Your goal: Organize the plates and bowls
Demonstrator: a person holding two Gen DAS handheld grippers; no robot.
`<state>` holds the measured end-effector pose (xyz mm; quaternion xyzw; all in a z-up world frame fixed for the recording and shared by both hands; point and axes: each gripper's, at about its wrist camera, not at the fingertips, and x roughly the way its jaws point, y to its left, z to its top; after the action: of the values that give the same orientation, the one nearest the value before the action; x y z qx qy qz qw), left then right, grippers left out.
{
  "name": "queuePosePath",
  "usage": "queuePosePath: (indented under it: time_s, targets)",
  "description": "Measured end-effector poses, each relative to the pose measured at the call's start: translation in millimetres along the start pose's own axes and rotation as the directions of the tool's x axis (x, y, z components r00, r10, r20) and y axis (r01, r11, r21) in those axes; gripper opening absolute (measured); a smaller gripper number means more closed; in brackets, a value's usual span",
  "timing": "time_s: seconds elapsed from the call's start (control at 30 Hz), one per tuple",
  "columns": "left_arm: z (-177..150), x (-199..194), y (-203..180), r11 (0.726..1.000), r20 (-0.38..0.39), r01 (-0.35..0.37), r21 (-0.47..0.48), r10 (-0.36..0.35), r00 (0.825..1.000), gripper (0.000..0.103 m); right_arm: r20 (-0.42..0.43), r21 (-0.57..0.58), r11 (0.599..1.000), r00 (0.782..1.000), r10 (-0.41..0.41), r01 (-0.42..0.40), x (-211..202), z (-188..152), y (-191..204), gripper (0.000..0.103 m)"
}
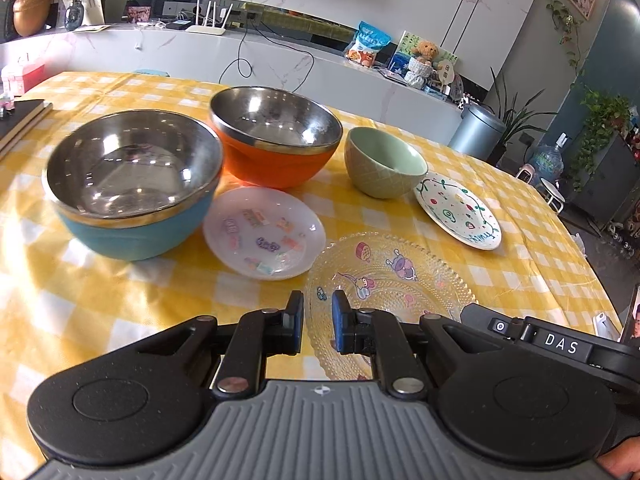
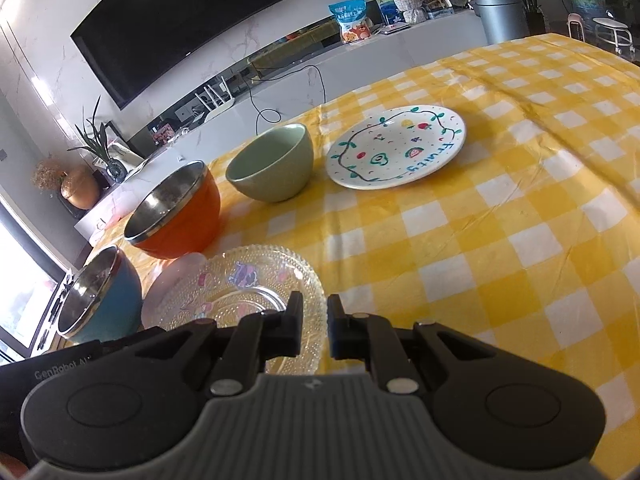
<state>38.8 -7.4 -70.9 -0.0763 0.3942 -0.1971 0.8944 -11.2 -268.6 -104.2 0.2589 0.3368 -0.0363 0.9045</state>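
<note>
Plates and bowls are all being left apart on the yellow checked tabletop, so nothing is being judged as organized yet: the blue bowl at the left, the orange bowl and green bowl farther back, the white sticker plate in the middle, the clear glass plate nearest, and the fruit-painted plate at the right. The left gripper and right gripper are being held over the near edge of the glass plate, fingers slightly spread and pinching nothing. All stacking is being judged as left to do.
</note>
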Motion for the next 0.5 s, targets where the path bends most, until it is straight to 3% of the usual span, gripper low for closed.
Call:
queuePosePath:
  time_s: [0.5]
  targets:
    - [-19.1,-50.0,41.7,0.994,0.013,-0.086,-0.07,0.087,0.996,0.016,-0.071,-0.079,0.994,0.995,0.065,-0.07,-15.4,-37.4,53.7,0.011]
